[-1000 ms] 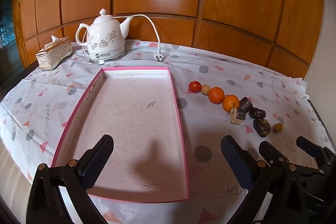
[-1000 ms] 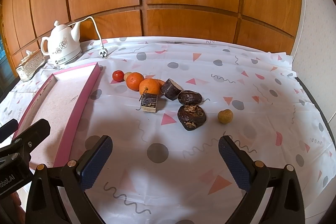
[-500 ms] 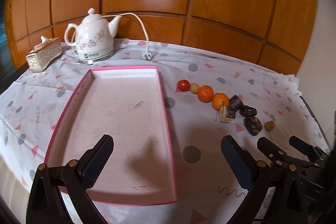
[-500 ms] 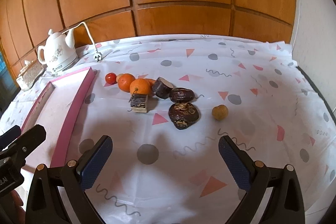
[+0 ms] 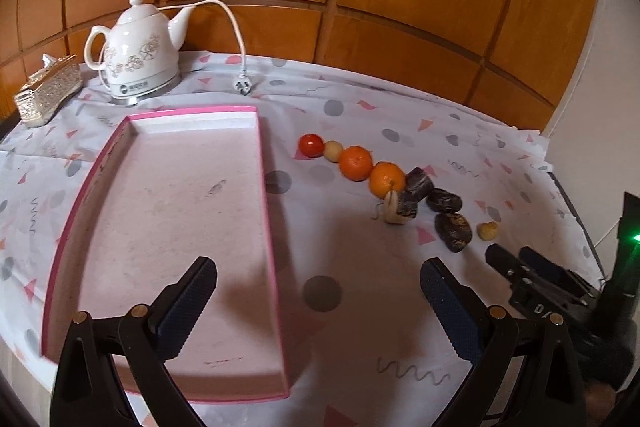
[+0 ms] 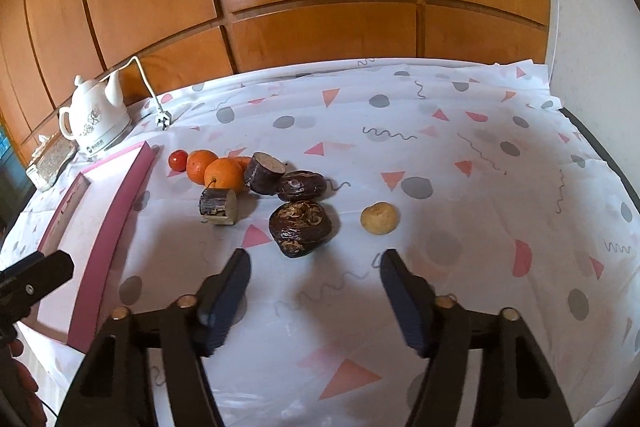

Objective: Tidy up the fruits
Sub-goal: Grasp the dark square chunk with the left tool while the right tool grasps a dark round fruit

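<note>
A pink-rimmed tray (image 5: pixel 256 155) lies on the patterned cloth, and shows in the right wrist view (image 6: pixel 136 183). Right of it runs a line of fruit: a red tomato (image 5: pixel 311 145), a small pale fruit (image 5: pixel 333 150), two oranges (image 5: pixel 355 163) (image 5: pixel 386 180), several dark brown pieces (image 5: pixel 453 231) and a small tan fruit (image 5: pixel 488 230). My left gripper (image 5: pixel 318 297) is open and empty over the tray's near right corner. My right gripper (image 6: pixel 315 287) is open and empty, just short of the big dark fruit (image 6: pixel 300 229), with the tan fruit (image 6: pixel 379 218) to its right.
A white kettle (image 5: pixel 138 67) with cord and plug (image 5: pixel 244 87) stands behind the tray. A tissue box (image 5: pixel 48 91) sits at the far left. Wood panelling backs the table. The table's right edge (image 6: pixel 600 155) is near the fruit.
My right gripper has moved forward toward the dark fruit and its jaws have narrowed somewhat. My left gripper has drifted slightly right along the tray.
</note>
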The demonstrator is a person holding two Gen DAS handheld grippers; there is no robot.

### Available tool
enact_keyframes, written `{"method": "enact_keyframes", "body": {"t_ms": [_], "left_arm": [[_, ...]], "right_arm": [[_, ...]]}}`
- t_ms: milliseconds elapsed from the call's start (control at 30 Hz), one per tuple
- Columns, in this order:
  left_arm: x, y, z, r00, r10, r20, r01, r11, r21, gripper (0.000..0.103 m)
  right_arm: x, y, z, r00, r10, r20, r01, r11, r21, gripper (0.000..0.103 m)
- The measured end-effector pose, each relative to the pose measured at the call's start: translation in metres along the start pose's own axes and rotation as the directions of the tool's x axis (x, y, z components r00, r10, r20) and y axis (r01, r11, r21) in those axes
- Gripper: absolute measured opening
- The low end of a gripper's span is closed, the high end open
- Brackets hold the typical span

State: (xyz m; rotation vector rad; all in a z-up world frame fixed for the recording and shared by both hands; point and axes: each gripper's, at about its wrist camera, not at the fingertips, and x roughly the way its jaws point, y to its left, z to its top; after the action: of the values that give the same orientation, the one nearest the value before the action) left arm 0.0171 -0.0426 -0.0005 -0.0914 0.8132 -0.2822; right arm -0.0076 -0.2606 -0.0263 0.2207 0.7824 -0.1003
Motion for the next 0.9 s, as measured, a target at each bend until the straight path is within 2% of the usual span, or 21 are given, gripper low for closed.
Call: {"method": "enact_keyframes", "body": {"t_ms": [133, 267, 333, 400, 633, 733, 900], "left_arm": [[0.009, -0.010, 0.004, 0.999, -0.027, -0.034, 0.028, 0.999, 0.024, 0.099], [0.020, -0.024, 0.009, 0.998, -0.037, -0.056, 0.041, 0.996, 0.074, 0.090], [0.029, -0.031, 0.013, 0.997, -0.044, -0.063, 0.049, 0.995, 0.088, 0.083], [0.041, -0.039, 0.017, 0.996, -0.046, -0.082, 0.055, 0.993, 0.103, 0.069], [0.074, -0.064, 0.028, 0.993, -0.076, -0.093, 0.088, 0.987, 0.132, 0.068], [0.089, -0.070, 0.032, 0.992, -0.068, -0.108, 0.082, 0.987, 0.141, 0.068], [0.115, -0.073, 0.034, 0.988, -0.054, -0.146, 0.075, 0.987, 0.141, 0.053]], "right_arm": [[0.007, 0.001, 0.004, 1.000, 0.012, -0.013, -0.013, 0.999, -0.041, 0.059], [0.012, 0.000, 0.007, 1.000, 0.014, -0.023, -0.016, 0.997, -0.070, 0.055], [0.014, -0.003, 0.007, 0.999, 0.016, -0.032, -0.018, 0.998, -0.061, 0.055], [0.015, -0.007, 0.006, 0.999, 0.018, -0.037, -0.021, 0.998, -0.055, 0.055], [0.023, -0.012, 0.007, 0.999, 0.019, -0.050, -0.022, 0.998, -0.057, 0.055], [0.024, -0.012, 0.008, 0.998, 0.024, -0.051, -0.027, 0.997, -0.065, 0.055], [0.027, -0.014, 0.008, 0.998, 0.025, -0.056, -0.029, 0.997, -0.072, 0.055]]}}
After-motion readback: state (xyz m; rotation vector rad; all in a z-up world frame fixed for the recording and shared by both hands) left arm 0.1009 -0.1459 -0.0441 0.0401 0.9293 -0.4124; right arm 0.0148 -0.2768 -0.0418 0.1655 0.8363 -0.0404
